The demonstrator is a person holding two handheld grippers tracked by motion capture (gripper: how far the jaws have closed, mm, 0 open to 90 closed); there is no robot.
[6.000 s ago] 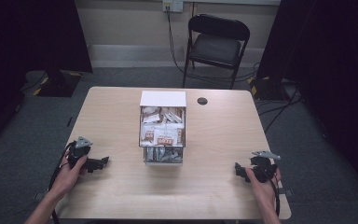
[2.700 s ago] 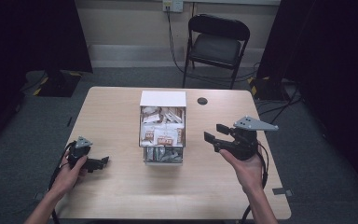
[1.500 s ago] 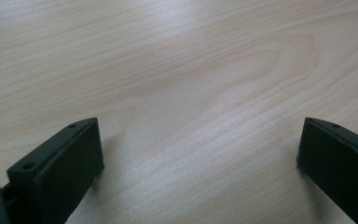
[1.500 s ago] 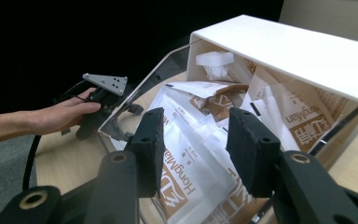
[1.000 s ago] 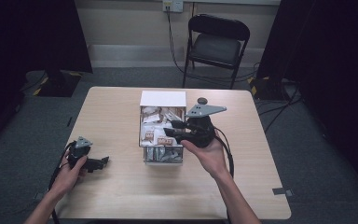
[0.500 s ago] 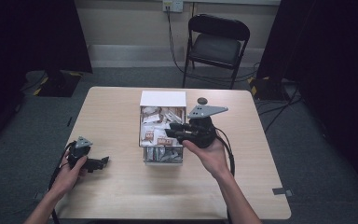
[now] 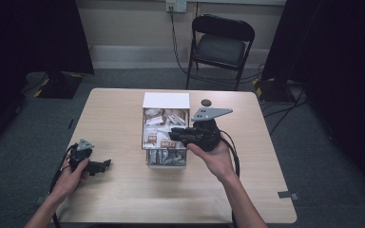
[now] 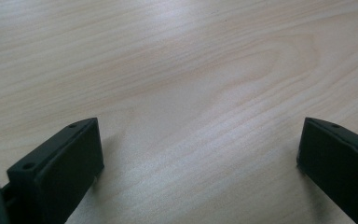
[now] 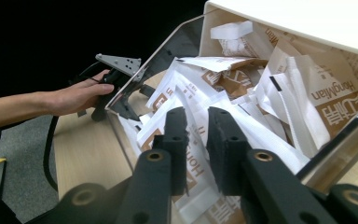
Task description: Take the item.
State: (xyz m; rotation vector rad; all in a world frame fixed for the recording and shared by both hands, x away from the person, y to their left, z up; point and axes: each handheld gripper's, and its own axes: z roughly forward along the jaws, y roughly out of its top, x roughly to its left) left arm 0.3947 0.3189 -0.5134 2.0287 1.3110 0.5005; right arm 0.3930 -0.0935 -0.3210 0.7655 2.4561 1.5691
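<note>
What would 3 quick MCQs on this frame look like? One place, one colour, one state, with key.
1. Where is the right gripper?
A. over the clear box of packets
B. on the chair
C. flat at the table edge

2. What colour is the chair?
A. white
B. black
C. red

3. How do the left gripper jaws stand?
A. clamped on a packet
B. shut on nothing
C. wide apart over bare table

Key: A, its jaws reach into the box among the packets; B, seat and frame are black; C, only wood lies between them.
</note>
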